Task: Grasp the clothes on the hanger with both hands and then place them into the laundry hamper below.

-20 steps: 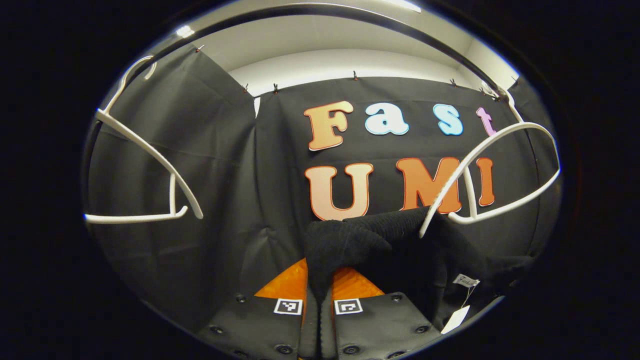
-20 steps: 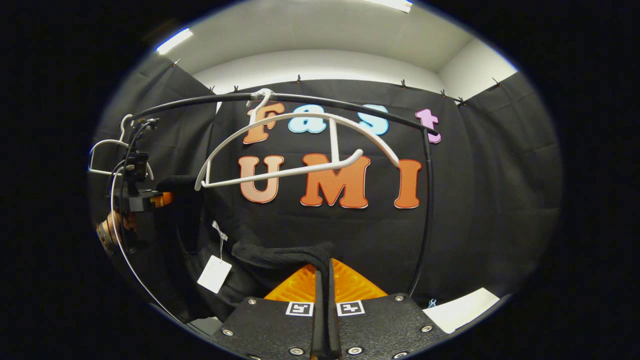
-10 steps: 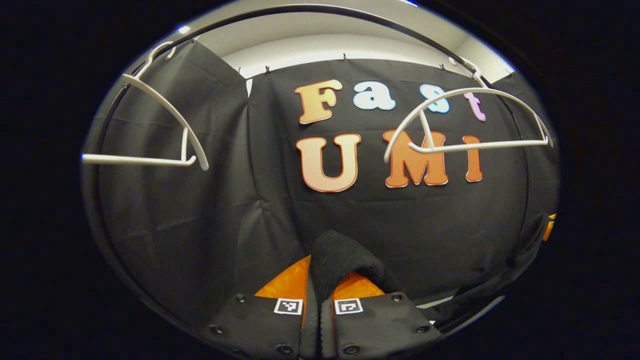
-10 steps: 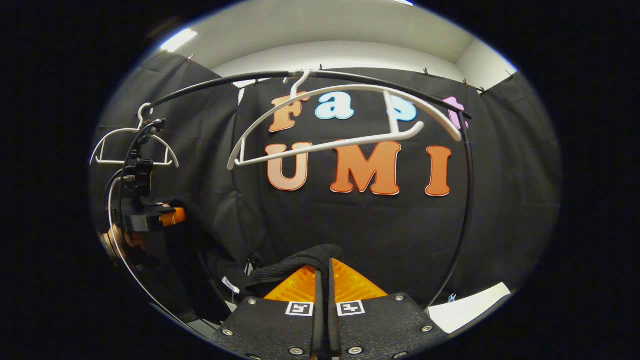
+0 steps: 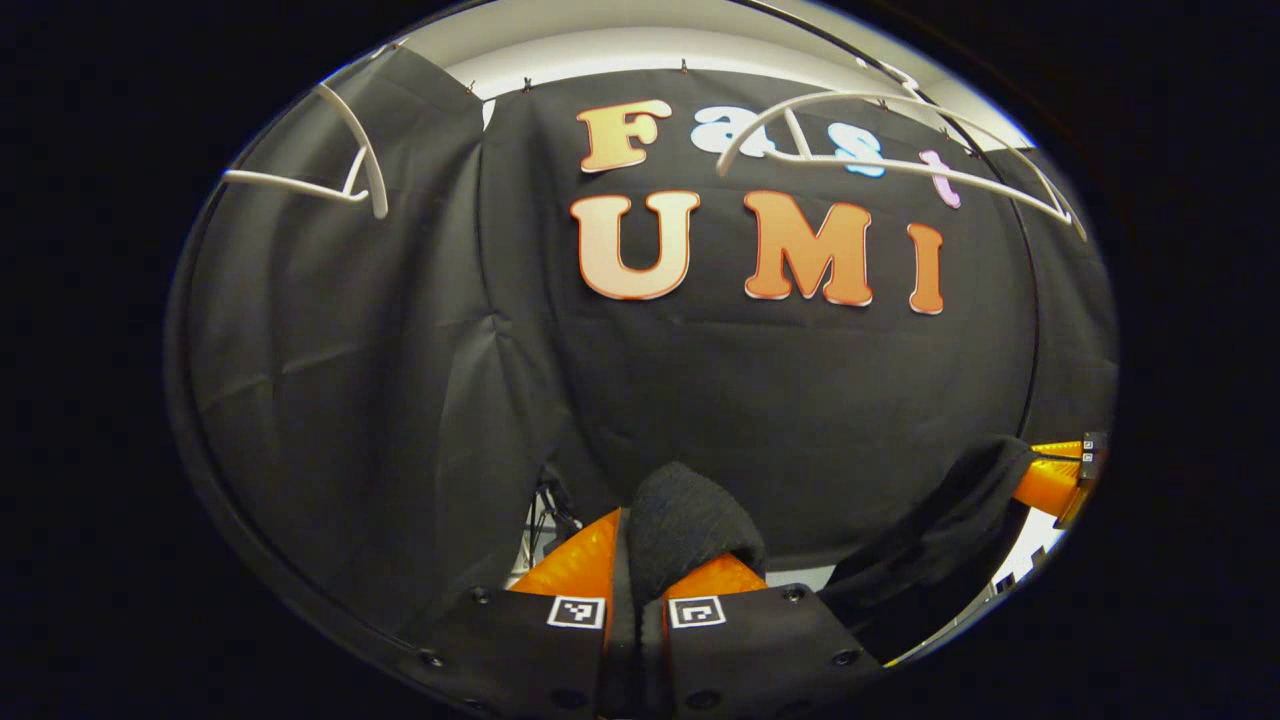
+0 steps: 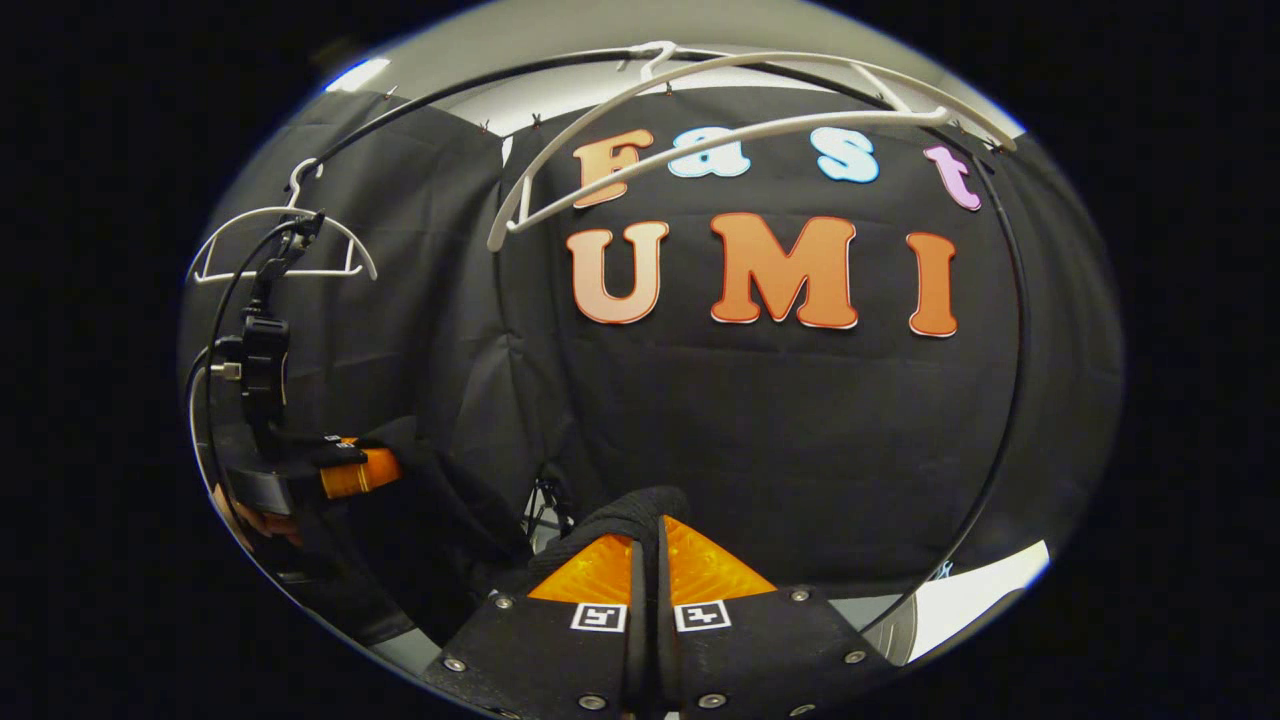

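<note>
Two grippers hold one black knitted garment (image 5: 690,520) between them, clear of the white hanger (image 6: 740,110) that hangs bare on the rail (image 6: 430,85) above. The left gripper (image 5: 635,570) is clamped on a bunched fold of the knit; the right gripper (image 6: 648,555) is pinched on a thinner edge of the same cloth, which sags between the two. In the left gripper view the cloth runs off to the right toward the other tool. A second white hanger (image 6: 285,245) hangs farther along the rail. Step in hand, as judged: carrying the freed garment down. Next move: lower both ends together to the hamper, whose position cannot be told, then release.
</note>
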Tool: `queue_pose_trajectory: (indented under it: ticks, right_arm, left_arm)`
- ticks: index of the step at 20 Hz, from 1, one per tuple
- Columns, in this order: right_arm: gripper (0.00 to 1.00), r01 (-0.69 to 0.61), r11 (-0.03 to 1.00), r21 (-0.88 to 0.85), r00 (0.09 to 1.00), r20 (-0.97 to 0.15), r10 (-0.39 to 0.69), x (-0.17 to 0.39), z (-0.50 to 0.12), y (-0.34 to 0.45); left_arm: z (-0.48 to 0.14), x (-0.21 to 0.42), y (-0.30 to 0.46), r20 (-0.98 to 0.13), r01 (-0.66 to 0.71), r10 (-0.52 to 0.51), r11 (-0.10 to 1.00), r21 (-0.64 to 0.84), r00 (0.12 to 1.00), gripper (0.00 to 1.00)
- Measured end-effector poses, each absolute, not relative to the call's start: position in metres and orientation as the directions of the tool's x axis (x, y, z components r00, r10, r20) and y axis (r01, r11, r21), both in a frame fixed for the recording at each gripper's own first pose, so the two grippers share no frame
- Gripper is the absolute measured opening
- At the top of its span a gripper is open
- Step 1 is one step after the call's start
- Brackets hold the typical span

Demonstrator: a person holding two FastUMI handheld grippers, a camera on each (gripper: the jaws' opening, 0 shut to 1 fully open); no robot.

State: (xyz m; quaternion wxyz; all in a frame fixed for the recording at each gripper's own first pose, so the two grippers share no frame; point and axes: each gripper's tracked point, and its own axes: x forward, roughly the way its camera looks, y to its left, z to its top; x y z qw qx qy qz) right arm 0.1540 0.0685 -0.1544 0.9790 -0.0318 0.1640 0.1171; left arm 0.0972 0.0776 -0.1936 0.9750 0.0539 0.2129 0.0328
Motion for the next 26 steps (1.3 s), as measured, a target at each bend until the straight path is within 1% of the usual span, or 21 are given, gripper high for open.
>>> queue_pose_trajectory:
  ticks: [4, 8, 13, 16, 19, 20, 21, 22, 23, 24, 25, 26]
  right_arm:
    - [0.04, -0.250, 0.967, 0.045, 0.864, -0.440, 0.244, 0.155, -0.213, 0.081]
    - [0.04, -0.247, 0.968, 0.045, 0.808, -0.541, 0.232, 0.161, -0.274, 0.082]
    - [0.05, -0.245, 0.968, 0.060, 0.744, -0.629, 0.227, 0.155, -0.328, 0.074]
    - [0.06, -0.243, 0.966, 0.083, 0.704, -0.670, 0.235, 0.153, -0.354, 0.079]
    - [0.07, -0.226, 0.970, 0.096, 0.643, -0.733, 0.222, 0.141, -0.391, 0.078]
    - [0.08, -0.215, 0.972, 0.093, 0.630, -0.747, 0.211, 0.136, -0.402, 0.076]
    - [0.13, -0.211, 0.974, 0.084, 0.621, -0.758, 0.200, 0.133, -0.410, 0.071]
    - [0.14, -0.211, 0.975, 0.073, 0.610, -0.770, 0.189, 0.127, -0.418, 0.069]
    - [0.19, -0.222, 0.972, 0.077, 0.589, -0.784, 0.197, 0.119, -0.425, 0.070]
    - [0.14, -0.225, 0.971, 0.081, 0.575, -0.794, 0.200, 0.111, -0.429, 0.070]
    - [0.29, -0.224, 0.971, 0.084, 0.564, -0.801, 0.200, 0.104, -0.435, 0.070]
    - [0.28, -0.221, 0.971, 0.087, 0.550, -0.812, 0.198, 0.096, -0.440, 0.069]
  left_arm:
    - [-0.249, 0.069, 0.075, -0.505, -0.043, 0.102, 0.991, 0.128, 0.857, 0.10]
    - [-0.302, 0.048, 0.063, -0.594, -0.002, 0.084, 0.991, 0.137, 0.800, 0.10]
    - [-0.345, 0.034, 0.062, -0.683, -0.002, 0.096, 0.990, 0.138, 0.724, 0.10]
    - [-0.378, 0.023, 0.070, -0.748, -0.007, 0.111, 0.990, 0.141, 0.654, 0.10]
    - [-0.409, 0.010, 0.071, -0.818, -0.009, 0.088, 0.995, 0.101, 0.569, 0.10]
    - [-0.419, 0.001, 0.070, -0.838, -0.008, 0.075, 0.996, 0.084, 0.541, 0.10]
    - [-0.426, -0.007, 0.072, -0.852, -0.010, 0.076, 0.997, 0.083, 0.518, 0.10]
    - [-0.432, -0.015, 0.077, -0.860, -0.009, 0.090, 0.995, 0.099, 0.502, 0.17]
    - [-0.437, -0.022, 0.084, -0.872, -0.002, 0.115, 0.992, 0.130, 0.477, 0.18]
    - [-0.442, -0.030, 0.088, -0.882, -0.002, 0.130, 0.990, 0.144, 0.454, 0.24]
    - [-0.448, -0.031, 0.087, -0.890, -0.007, 0.129, 0.990, 0.140, 0.438, 0.42]
    - [-0.454, -0.039, 0.087, -0.898, -0.022, 0.131, 0.991, 0.135, 0.419, 0.61]
